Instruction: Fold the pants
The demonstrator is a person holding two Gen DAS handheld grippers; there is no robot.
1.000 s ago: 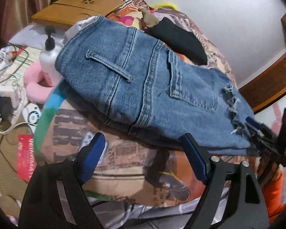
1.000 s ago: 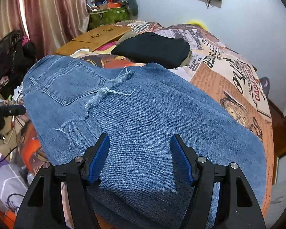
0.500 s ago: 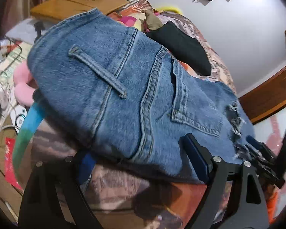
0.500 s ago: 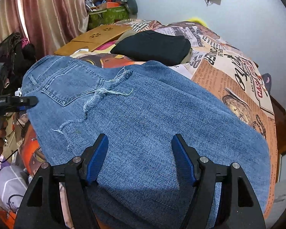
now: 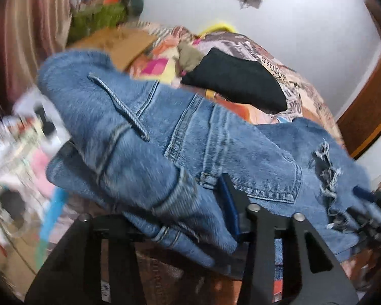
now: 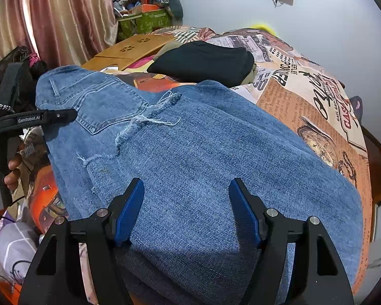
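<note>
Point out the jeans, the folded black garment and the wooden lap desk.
jeans (image 6: 203, 178): right wrist view, on the broad plain leg panel.
folded black garment (image 6: 203, 61): right wrist view, on its top face.
wooden lap desk (image 6: 132, 50): right wrist view, on the top board near the flower-shaped cutouts.

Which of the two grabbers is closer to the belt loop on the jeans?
Left. Its fingers have just been closing over bunched denim at the waist, near the belt loop. The right gripper sits over the leg fabric.
</note>
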